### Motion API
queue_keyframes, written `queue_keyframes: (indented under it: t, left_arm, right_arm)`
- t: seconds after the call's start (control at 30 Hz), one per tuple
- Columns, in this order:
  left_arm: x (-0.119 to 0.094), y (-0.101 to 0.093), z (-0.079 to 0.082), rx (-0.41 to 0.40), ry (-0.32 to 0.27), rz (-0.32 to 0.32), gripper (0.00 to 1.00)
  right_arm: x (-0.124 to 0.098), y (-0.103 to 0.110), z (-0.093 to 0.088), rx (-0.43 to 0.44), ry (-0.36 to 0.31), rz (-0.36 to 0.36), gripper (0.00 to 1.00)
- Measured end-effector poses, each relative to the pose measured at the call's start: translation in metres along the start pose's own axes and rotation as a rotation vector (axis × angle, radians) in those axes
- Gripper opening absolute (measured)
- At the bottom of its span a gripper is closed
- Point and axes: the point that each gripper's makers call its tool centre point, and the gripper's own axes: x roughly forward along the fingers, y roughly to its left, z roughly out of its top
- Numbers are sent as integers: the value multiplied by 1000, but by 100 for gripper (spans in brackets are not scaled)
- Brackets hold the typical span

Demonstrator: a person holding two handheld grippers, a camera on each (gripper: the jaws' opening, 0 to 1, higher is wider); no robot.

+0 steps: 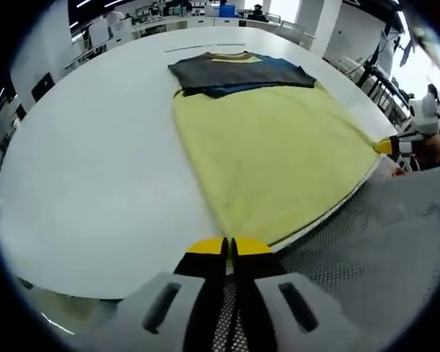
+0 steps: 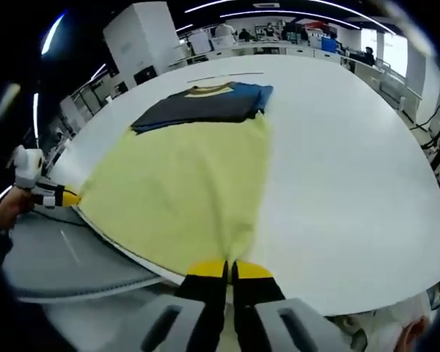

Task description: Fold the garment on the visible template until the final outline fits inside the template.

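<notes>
A garment lies flat on the white table (image 1: 95, 169), its big yellow lower part (image 1: 271, 154) (image 2: 183, 176) nearest me and a dark navy and blue upper part (image 1: 238, 72) (image 2: 202, 103) at the far end. My left gripper (image 1: 228, 248) is at the table's near edge, its jaws shut on one near hem corner. In the right gripper view it appears at the left (image 2: 67, 196), held by a hand. My right gripper (image 2: 229, 270) is shut on the other hem corner, and it appears at the right of the left gripper view (image 1: 385, 146). The hem is stretched between them.
Grey mesh fabric (image 1: 374, 249) (image 2: 59, 257) lies just off the table's near edge (image 1: 330, 209). A thin dark line (image 1: 205, 47) marks the table beyond the garment. Desks, chairs and people stand at the room's far side. Bare white table (image 2: 352, 161) flanks the garment.
</notes>
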Motion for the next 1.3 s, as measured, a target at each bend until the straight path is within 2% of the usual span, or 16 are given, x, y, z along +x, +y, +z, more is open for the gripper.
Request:
queue_keyframes:
  t: [0.63, 0.8, 1.3]
  left_arm:
    - [-16, -1, -11, -23, 35, -11, 0]
    - [-28, -2, 1, -12, 17, -20, 0]
    - [-51, 2, 41, 25, -74, 2, 0]
  right_arm:
    - [-7, 10, -12, -22, 67, 14, 0]
    - [-15, 11, -6, -9, 58, 10, 0]
    - [-42, 16, 33, -112, 15, 6, 0]
